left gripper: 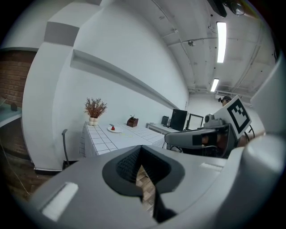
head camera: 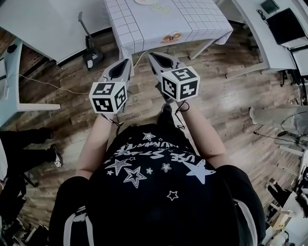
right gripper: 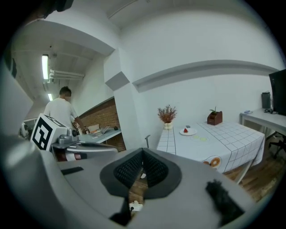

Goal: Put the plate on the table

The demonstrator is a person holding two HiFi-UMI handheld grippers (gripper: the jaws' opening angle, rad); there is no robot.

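Note:
A small white plate with a red bit on it lies far back on the table, which has a white checked cloth. It shows too as the plate in the left gripper view and the plate in the right gripper view. Both grippers hang in the air over the wood floor, short of the table's near edge. My left gripper is shut and empty, its tips together. My right gripper is shut and empty as well, seen up close as the right gripper.
On the table stand a vase of dried twigs and a small wooden planter. A dark chair stands left of the table. Desks with monitors line the right. A person in white stands at a far bench; another person's legs are at the left.

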